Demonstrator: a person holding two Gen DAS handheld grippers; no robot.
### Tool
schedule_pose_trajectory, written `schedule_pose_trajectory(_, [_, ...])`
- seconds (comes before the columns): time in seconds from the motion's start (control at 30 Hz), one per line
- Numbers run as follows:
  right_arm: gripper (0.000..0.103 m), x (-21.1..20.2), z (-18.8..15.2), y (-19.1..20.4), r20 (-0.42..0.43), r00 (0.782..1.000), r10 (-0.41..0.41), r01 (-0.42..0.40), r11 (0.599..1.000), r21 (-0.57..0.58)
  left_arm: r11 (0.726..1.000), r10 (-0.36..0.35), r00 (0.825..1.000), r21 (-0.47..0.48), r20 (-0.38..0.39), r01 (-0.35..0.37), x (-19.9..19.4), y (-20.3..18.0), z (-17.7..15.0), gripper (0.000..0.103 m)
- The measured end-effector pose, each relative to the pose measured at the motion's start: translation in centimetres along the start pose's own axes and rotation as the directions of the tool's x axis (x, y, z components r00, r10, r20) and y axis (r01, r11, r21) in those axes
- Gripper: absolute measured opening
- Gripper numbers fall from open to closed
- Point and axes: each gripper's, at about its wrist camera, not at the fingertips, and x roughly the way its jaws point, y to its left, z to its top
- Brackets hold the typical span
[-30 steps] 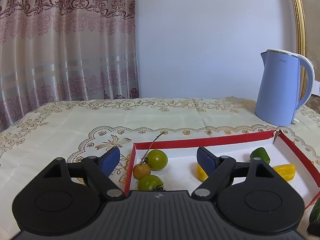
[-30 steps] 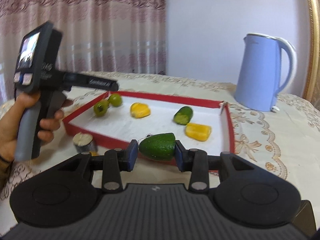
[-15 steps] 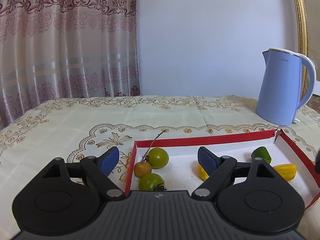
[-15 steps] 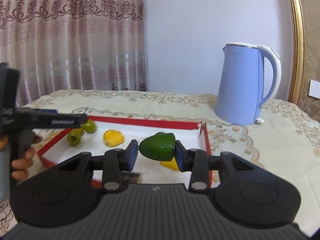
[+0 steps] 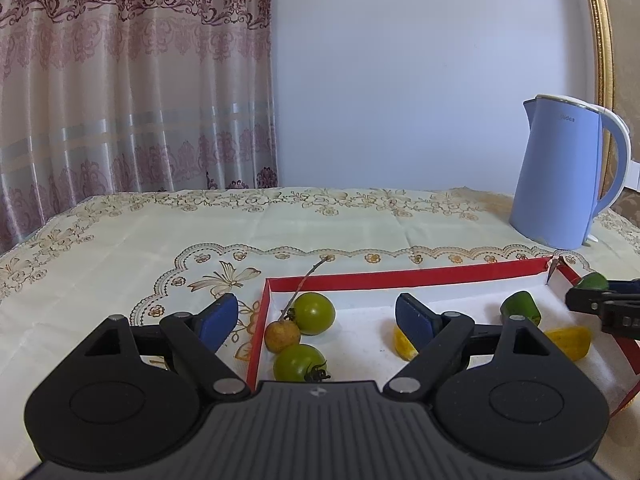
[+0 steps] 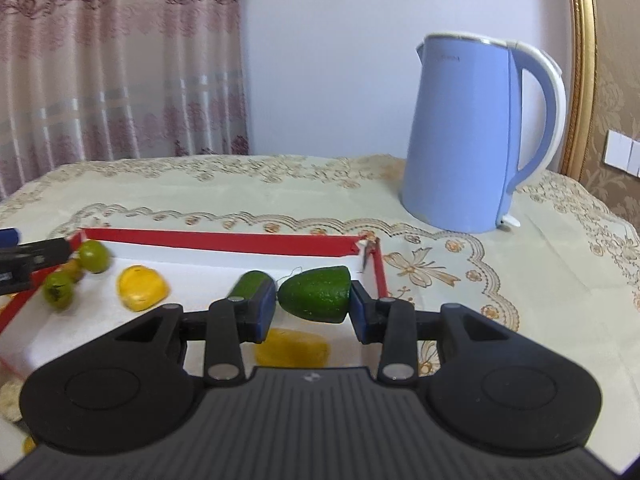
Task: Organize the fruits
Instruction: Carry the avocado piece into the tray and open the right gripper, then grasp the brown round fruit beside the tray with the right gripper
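Observation:
My right gripper [image 6: 313, 307] is shut on a green avocado half [image 6: 316, 294], held above the right end of the red-rimmed white tray [image 6: 224, 241]. In the tray lie two green tomatoes [image 5: 314, 313], a brown longan with a stem [image 5: 282, 336], yellow fruit pieces [image 6: 141, 288] and a green cucumber piece [image 5: 519, 307]. My left gripper [image 5: 316, 318] is open and empty, low over the tray's left end. The right gripper's tip with the avocado shows at the left wrist view's right edge [image 5: 596, 282].
A blue electric kettle [image 6: 476, 132] stands on the embroidered tablecloth [image 5: 200, 240] behind the tray's right corner. Curtains and a wall lie behind the table. A small round object [image 6: 8, 398] lies off the tray at the near left.
My right gripper carried the avocado half rightward and forward, from in front of the tray to above its right end. The left gripper stayed nearly still.

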Motion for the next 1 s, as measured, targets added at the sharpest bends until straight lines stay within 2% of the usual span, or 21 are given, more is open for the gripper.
schedule_pose_trajectory(0.07, [0.037, 0.8, -0.1, -0.2, -0.017, 1.000, -0.009, 0.009, 1.000, 0.008, 1.000, -0.004, 1.000, -0.001, -0.002, 0.004, 0.0, 0.0, 0.0, 0.086])
schedule_pose_trajectory(0.1, [0.043, 1.1, -0.2, -0.3, -0.025, 1.000, -0.011, 0.011, 1.000, 0.011, 1.000, -0.005, 1.000, -0.002, -0.003, 0.005, 0.0, 0.0, 0.0, 0.086])
schedule_pose_trajectory(0.13, [0.056, 1.3, -0.4, -0.3, -0.030, 0.999, -0.015, 0.015, 1.000, 0.012, 1.000, -0.005, 1.000, -0.001, -0.002, 0.005, 0.0, 0.0, 0.0, 0.086])
schedule_pose_trajectory(0.23, [0.072, 0.4, -0.6, -0.2, -0.002, 1.000, -0.009, 0.009, 1.000, 0.020, 1.000, -0.003, 1.000, 0.000, -0.003, 0.003, 0.1, 0.0, 0.0, 0.086])
schedule_pose_trajectory(0.37, [0.083, -3.3, -1.0, 0.7, 0.078, 0.996, -0.036, 0.037, 0.999, -0.006, 1.000, 0.000, 1.000, 0.000, -0.002, 0.000, 0.0, 0.0, 0.0, 0.086])
schedule_pose_trajectory(0.47, [0.093, -6.9, -1.9, 1.9, 0.126, 0.992, -0.015, 0.021, 0.999, -0.042, 1.000, 0.005, 1.000, 0.001, 0.007, -0.005, -0.2, -0.1, 0.0, 0.086])
schedule_pose_trajectory(0.6, [0.093, -10.7, -3.6, 3.9, 0.145, 0.988, 0.059, -0.044, 0.994, -0.103, 1.000, 0.028, 0.999, -0.012, 0.028, -0.028, -0.5, 0.0, 0.1, 0.086])
schedule_pose_trajectory(0.73, [0.092, -12.9, -5.4, 5.5, 0.117, 0.977, 0.176, -0.164, 0.981, -0.105, 0.998, 0.018, 1.000, -0.055, -0.024, -0.019, -1.2, 0.9, 0.6, 0.086])
schedule_pose_trajectory(0.8, [0.091, -13.2, -6.2, 6.4, 0.090, 0.972, 0.219, -0.208, 0.970, -0.123, 0.998, 0.010, 1.000, -0.058, -0.010, -0.011, -2.5, 1.4, 0.7, 0.086])
schedule_pose_trajectory(1.0, [0.064, -12.4, -7.6, 10.4, -0.013, 0.948, 0.319, -0.310, 0.911, -0.273, 0.997, 0.076, 0.995, -0.027, 0.060, -0.074, -7.3, 3.1, -0.4, 0.086])
